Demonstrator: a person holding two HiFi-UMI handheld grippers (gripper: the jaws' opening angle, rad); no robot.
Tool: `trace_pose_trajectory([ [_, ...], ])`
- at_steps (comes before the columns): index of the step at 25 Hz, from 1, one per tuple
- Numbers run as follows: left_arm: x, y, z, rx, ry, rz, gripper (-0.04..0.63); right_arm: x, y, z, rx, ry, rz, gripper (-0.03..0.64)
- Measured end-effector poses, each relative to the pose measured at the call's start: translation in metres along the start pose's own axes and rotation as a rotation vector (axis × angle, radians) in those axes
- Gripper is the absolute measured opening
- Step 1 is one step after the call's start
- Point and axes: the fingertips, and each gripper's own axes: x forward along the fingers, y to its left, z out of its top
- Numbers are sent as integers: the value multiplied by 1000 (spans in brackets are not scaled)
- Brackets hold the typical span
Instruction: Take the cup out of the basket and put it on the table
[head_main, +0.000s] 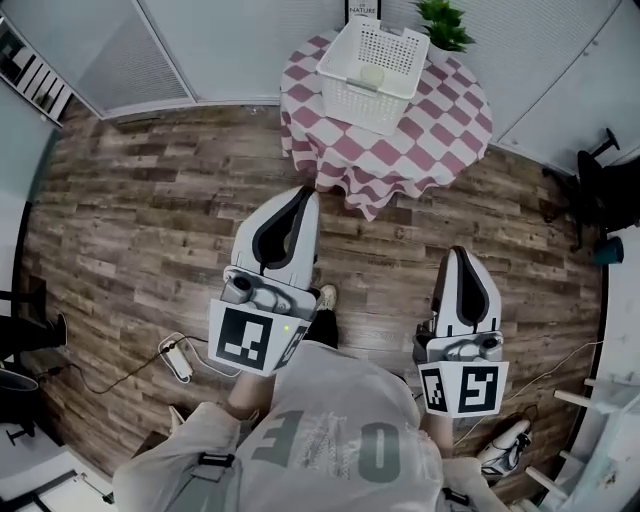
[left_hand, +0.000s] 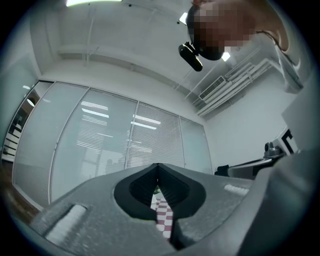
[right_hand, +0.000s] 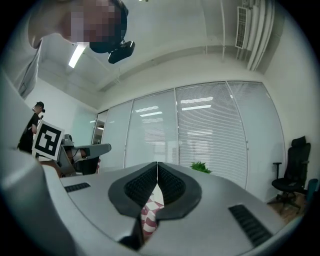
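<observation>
A white basket (head_main: 368, 72) stands on a round table with a red-and-white checked cloth (head_main: 440, 125) at the top of the head view. Inside the basket lies a pale cup (head_main: 372, 76). My left gripper (head_main: 305, 192) is held in front of me, short of the table's near edge, jaws shut and empty. My right gripper (head_main: 459, 252) hangs lower and to the right, also shut with nothing in it. In the left gripper view the shut left gripper (left_hand: 158, 167) frames a sliver of checked cloth (left_hand: 164, 220); the right gripper (right_hand: 157, 165) shows the same cloth (right_hand: 148, 216).
A green plant (head_main: 443, 22) stands behind the table. A black office chair (head_main: 600, 185) is at the right, and a white power strip with cable (head_main: 177, 358) lies on the wood floor at the left. Glass partitions with blinds (right_hand: 200, 135) line the room.
</observation>
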Motion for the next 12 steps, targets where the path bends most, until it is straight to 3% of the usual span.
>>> trace_pose_trajectory([
  [5,52,58,-6,-16,-7,-13,5,81,8,5,-30,-8,12,11],
  [12,106,103,-18,-8,2,-24,5,140,-9,-13,-7,32,-31,11],
])
